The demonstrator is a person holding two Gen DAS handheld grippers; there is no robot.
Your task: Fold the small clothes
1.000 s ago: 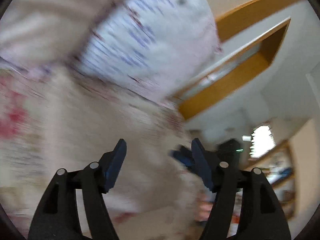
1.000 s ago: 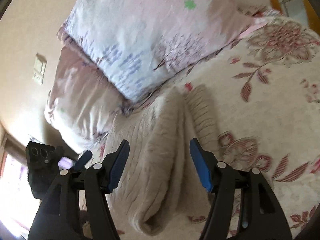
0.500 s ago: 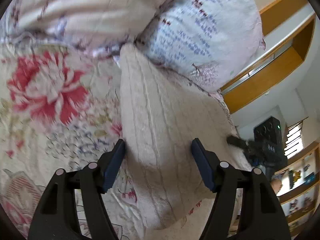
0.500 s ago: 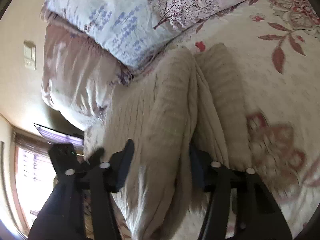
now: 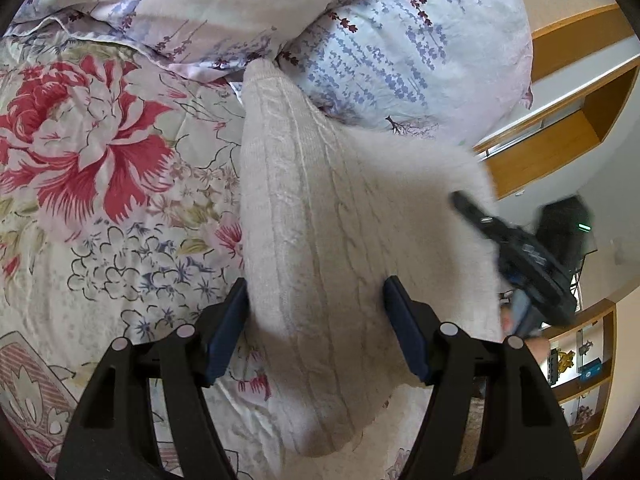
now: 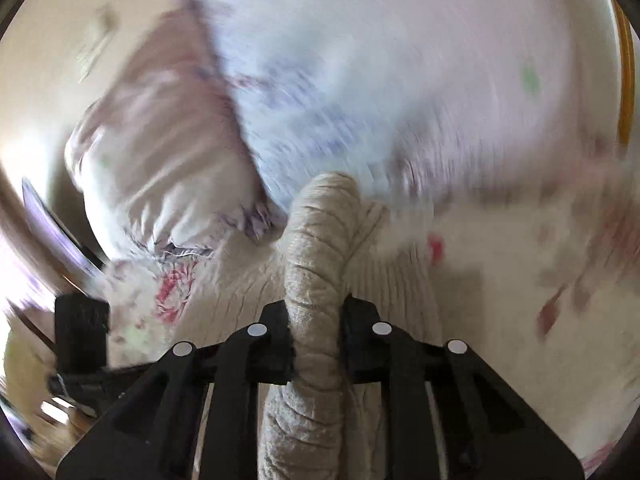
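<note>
A cream cable-knit sweater (image 5: 320, 220) lies on the floral bedspread (image 5: 100, 140), its far end against the pillows. My left gripper (image 5: 316, 324) stands open low over the near part of the sweater, its blue pads either side of the knit and not pinching it. My right gripper (image 6: 316, 320) has its jaws closing on a bunched ridge of the sweater (image 6: 320, 240), and the pads press on that fold. In the left wrist view the right gripper (image 5: 520, 252) sits at the sweater's lifted right edge. The right wrist view is blurred by motion.
Two pale pillows with purple print (image 5: 400, 40) (image 5: 180, 8) crowd the far end of the sweater. Wooden trim (image 5: 560, 120) runs along the wall on the right, above shelves with small items (image 5: 580, 380). Bedspread lies bare to the left.
The right gripper closed from wide open onto a fold of the sweater and pulled it up and sideways. The left gripper dropped over the sweater, then held still.
</note>
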